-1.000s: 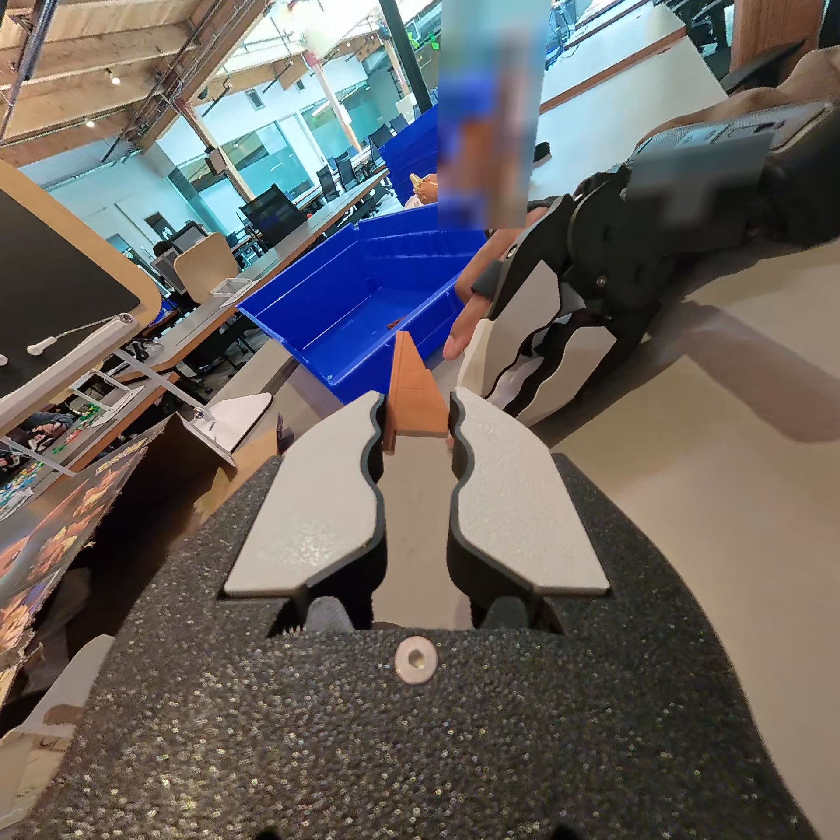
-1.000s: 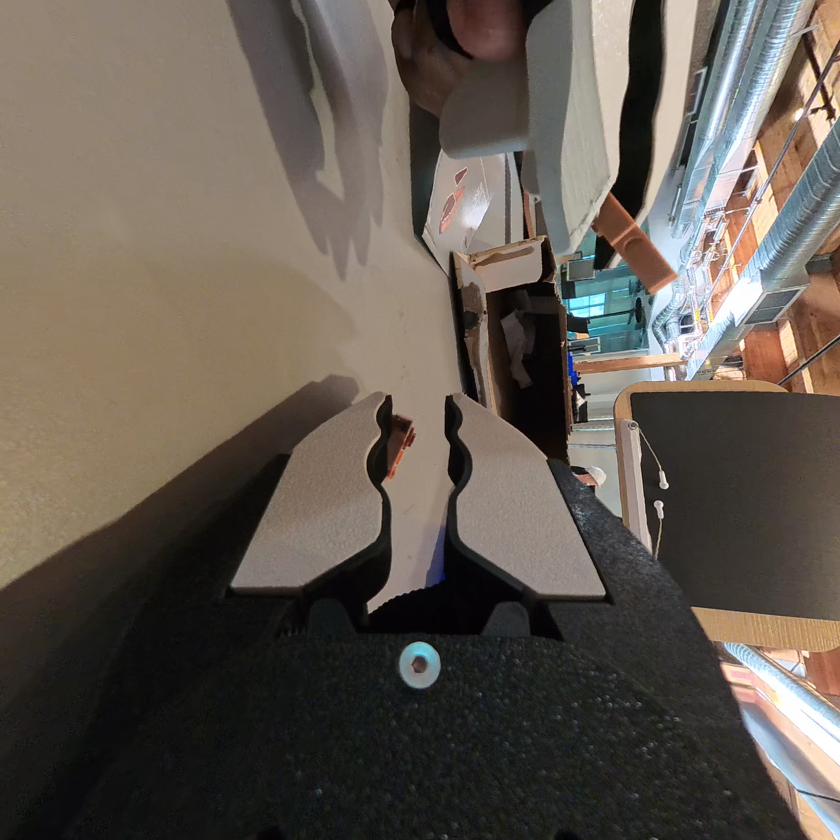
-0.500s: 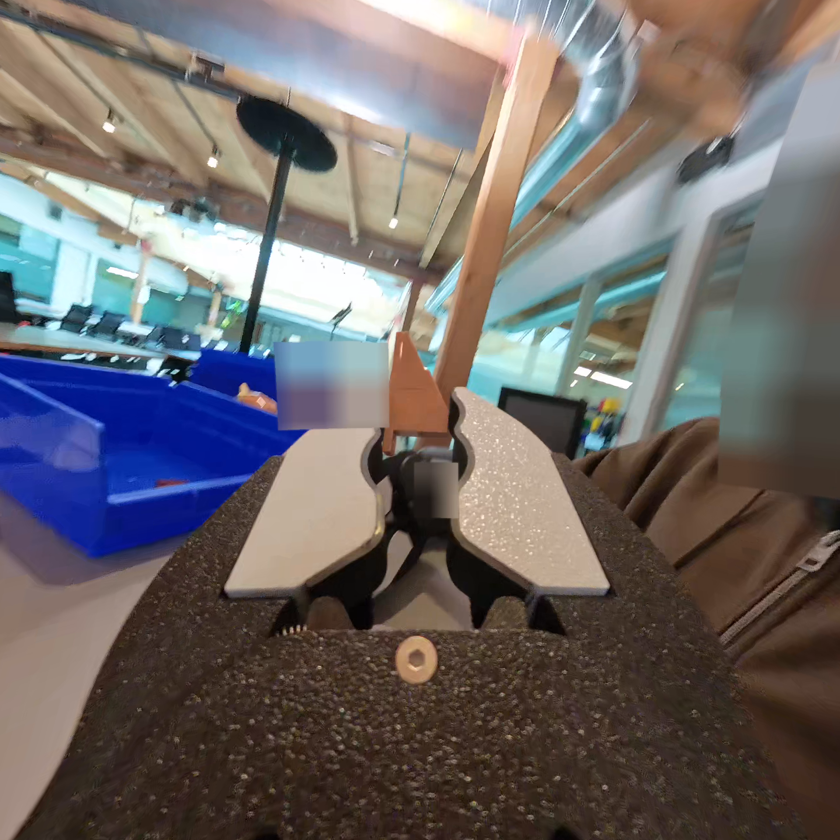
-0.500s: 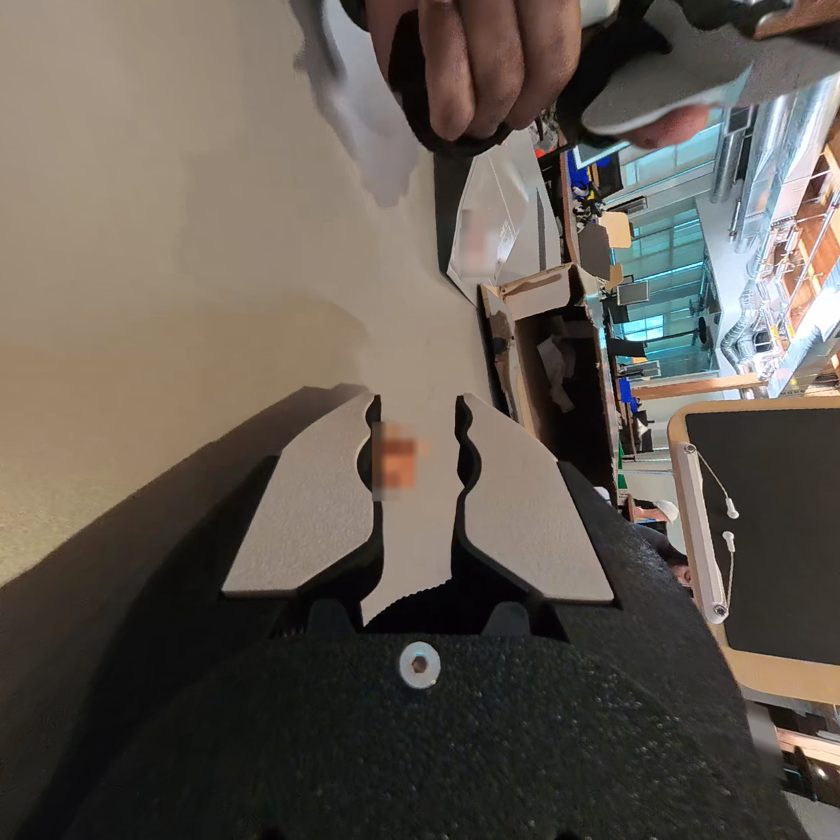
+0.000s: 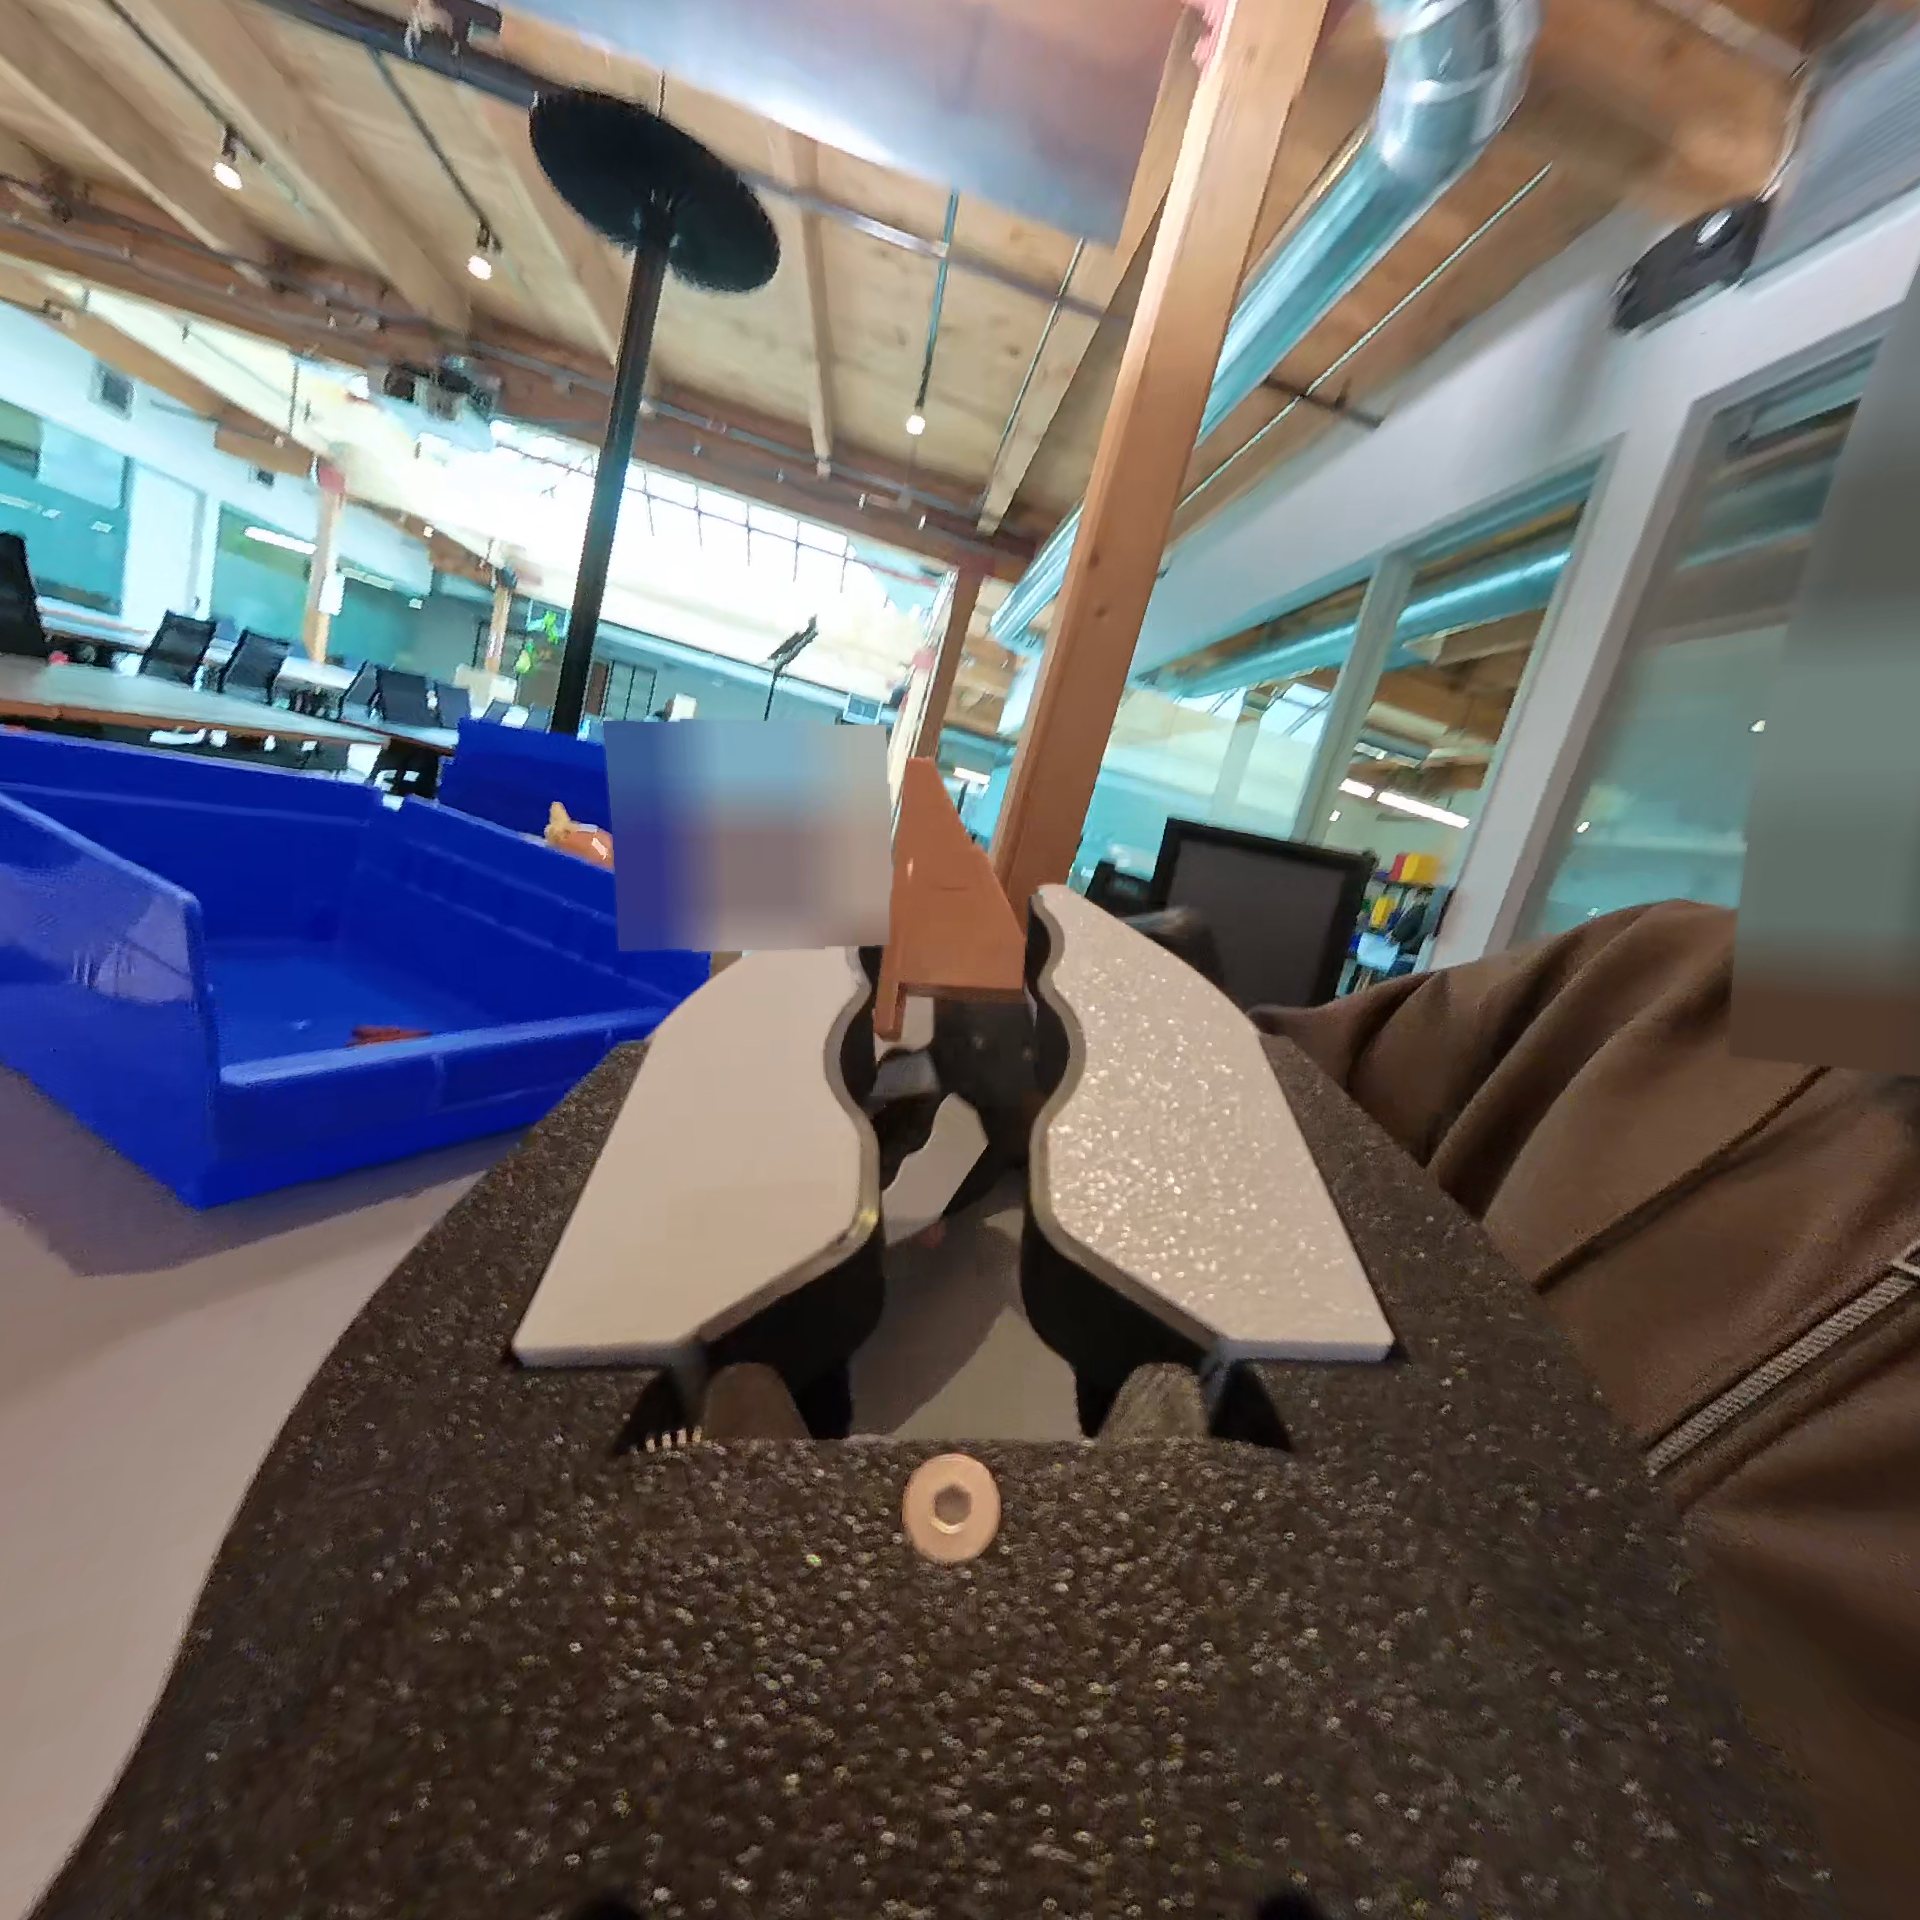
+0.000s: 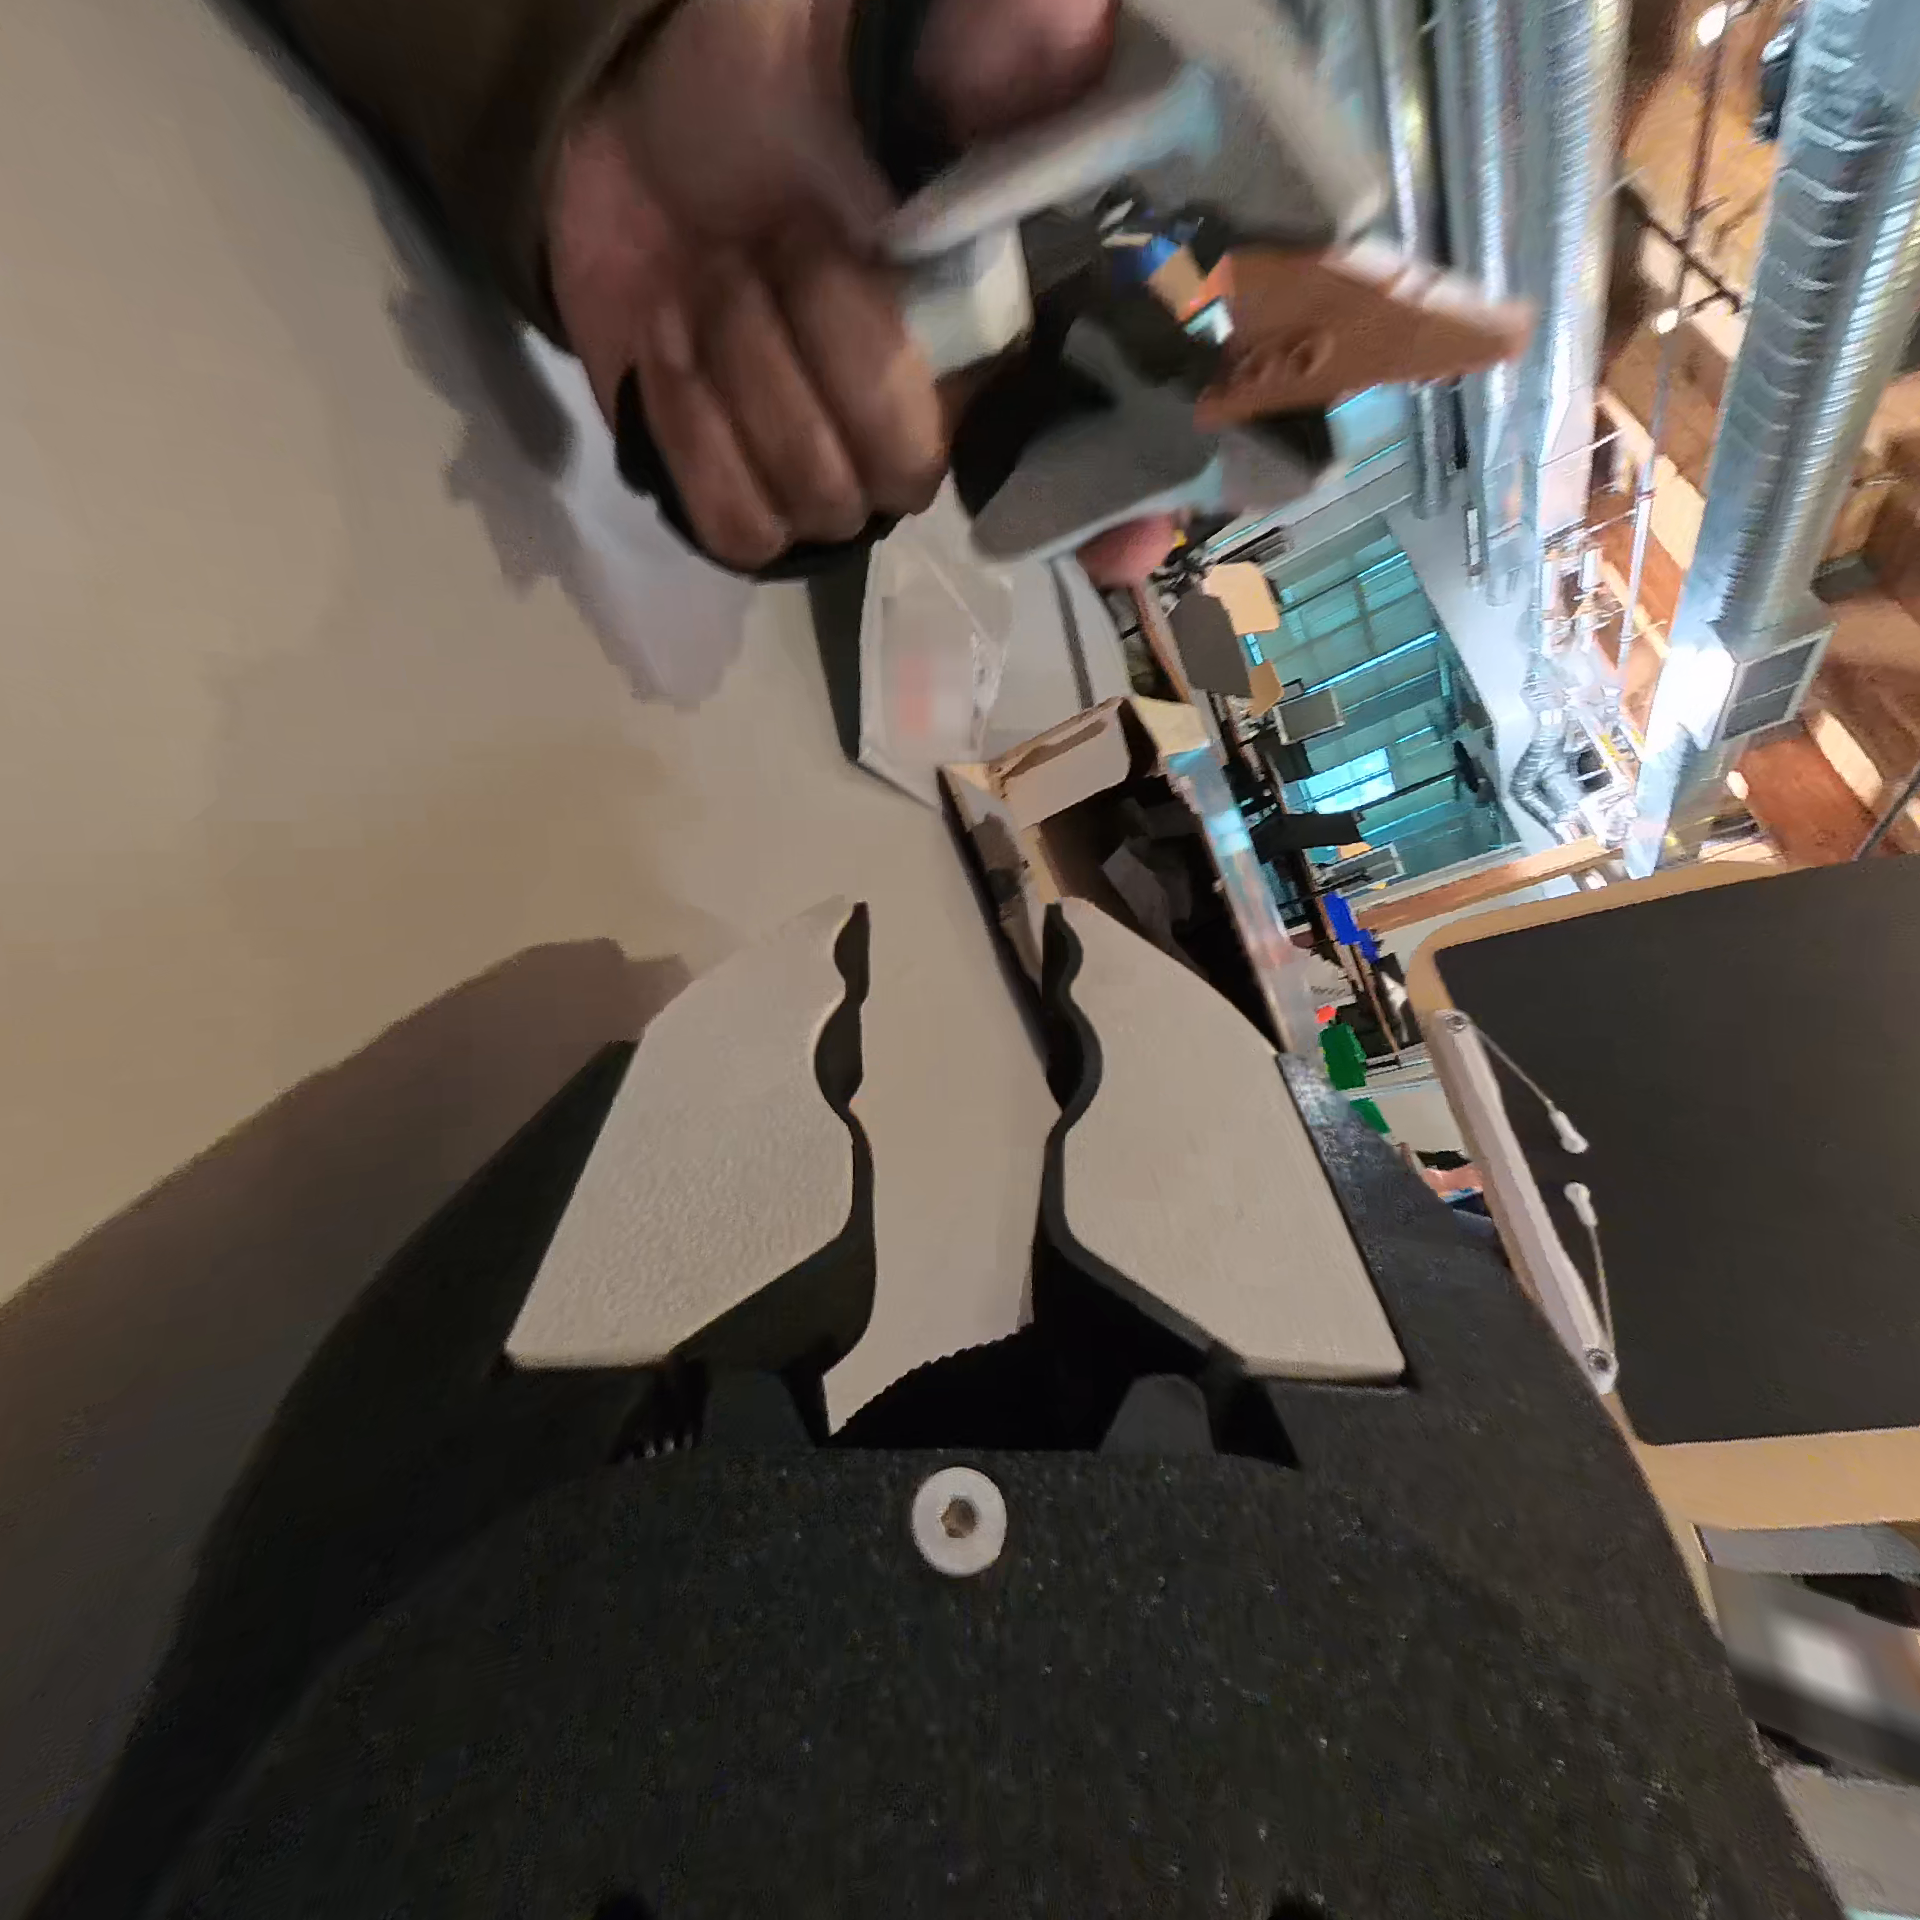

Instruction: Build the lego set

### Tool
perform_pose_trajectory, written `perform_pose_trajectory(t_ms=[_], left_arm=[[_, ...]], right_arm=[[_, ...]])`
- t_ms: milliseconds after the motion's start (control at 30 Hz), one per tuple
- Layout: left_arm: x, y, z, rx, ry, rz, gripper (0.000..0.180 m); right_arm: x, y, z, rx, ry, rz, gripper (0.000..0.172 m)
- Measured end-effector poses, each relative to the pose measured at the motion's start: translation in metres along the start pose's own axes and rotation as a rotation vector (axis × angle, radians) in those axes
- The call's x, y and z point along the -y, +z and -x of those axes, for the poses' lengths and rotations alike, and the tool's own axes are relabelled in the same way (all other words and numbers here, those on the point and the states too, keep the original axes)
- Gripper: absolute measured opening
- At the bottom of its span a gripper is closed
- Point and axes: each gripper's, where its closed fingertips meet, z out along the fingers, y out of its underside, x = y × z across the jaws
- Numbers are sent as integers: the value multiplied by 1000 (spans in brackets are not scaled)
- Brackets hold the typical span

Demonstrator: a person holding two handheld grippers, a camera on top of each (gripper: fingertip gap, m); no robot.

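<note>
My left gripper [image 5: 951, 961] is shut on a brown wedge-shaped piece [image 5: 951, 899], which sticks up from between the fingertips. The gripper is raised and looks out over the table at the room. The right wrist view shows the same gripper at the top, held by a hand [image 6: 748, 395], with the brown piece [image 6: 1351, 332] jutting from its fingers. My right gripper [image 6: 951, 925] is open with nothing between its pads. It lies on its side close above the pale table [image 6: 312, 623].
A blue bin [image 5: 312, 997] stands on the table to the left, with a small orange bit [image 5: 390, 1034] inside. A person's brown jacket [image 5: 1610, 1143] fills the right. An open cardboard box [image 6: 1091, 790], a white bag [image 6: 935, 686] and a black board [image 6: 1714, 1143] lie beyond the table edge. The grippers' ends are close to 10 cm from one another.
My left gripper swung up and away from the table, still holding the brown piece. My right gripper's jaws widened, and the small orange bit seen between its pads earlier no longer shows there.
</note>
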Motion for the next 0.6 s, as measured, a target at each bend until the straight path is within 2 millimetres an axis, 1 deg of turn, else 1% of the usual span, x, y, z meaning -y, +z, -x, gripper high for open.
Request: perform_pose_trajectory(t_ms=[100,200,400,600], left_arm=[[-14,6,2,16,14,69,26],[-22,10,1,14,12,102,26],[-25,12,2,16,2,106,26],[-26,14,-1,-6,-8,89,26]], right_arm=[[15,-1,-13,-78,31,-58,34],[29,1,-19,-125,57,-107,39],[42,9,-25,-199,65,-119,46],[53,10,-33,-218,190,-180,49]])
